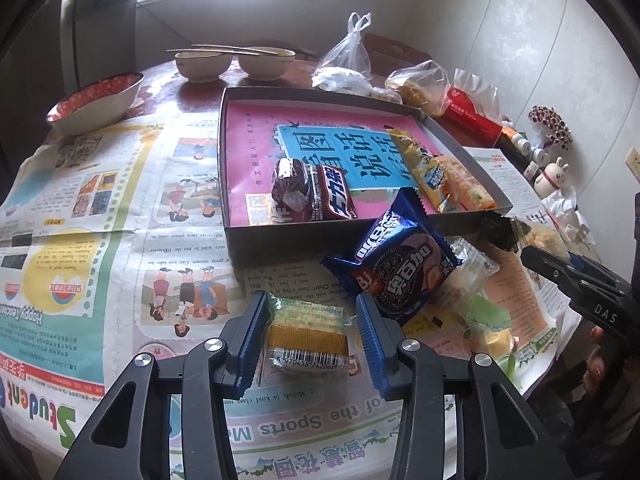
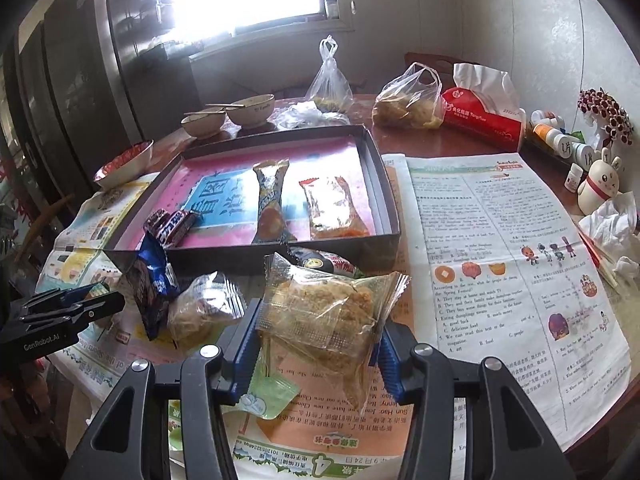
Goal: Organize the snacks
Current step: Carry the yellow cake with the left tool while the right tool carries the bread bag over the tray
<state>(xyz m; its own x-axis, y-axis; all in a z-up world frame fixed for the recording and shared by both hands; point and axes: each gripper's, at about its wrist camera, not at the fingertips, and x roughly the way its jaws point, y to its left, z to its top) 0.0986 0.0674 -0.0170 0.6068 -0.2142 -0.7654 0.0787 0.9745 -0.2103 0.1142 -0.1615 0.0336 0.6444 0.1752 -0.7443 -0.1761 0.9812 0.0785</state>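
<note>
My left gripper (image 1: 312, 340) is open around a small yellow-green wrapped snack (image 1: 306, 336) lying on the newspaper; its blue pads stand a little off each side. My right gripper (image 2: 320, 340) is shut on a clear packet of crumbly brown cake (image 2: 324, 312), held above the table. A shallow dark box (image 1: 240, 236) with a pink-and-blue lining holds a brown chocolate bar (image 1: 320, 196), a yellow stick pack (image 1: 420, 168) and an orange pack (image 2: 334, 208). A blue Oreo pack (image 1: 396, 264) leans on the box's front wall.
Loose snacks lie in front of the box: a silver-clear packet (image 2: 204, 312), a green-yellow packet (image 1: 486, 324). Two bowls with chopsticks (image 1: 236, 60), a red-patterned bowl (image 1: 94, 102), plastic bags (image 2: 408, 100), a red tissue pack (image 2: 480, 116) and a rabbit figurine (image 2: 600, 180) ring the table.
</note>
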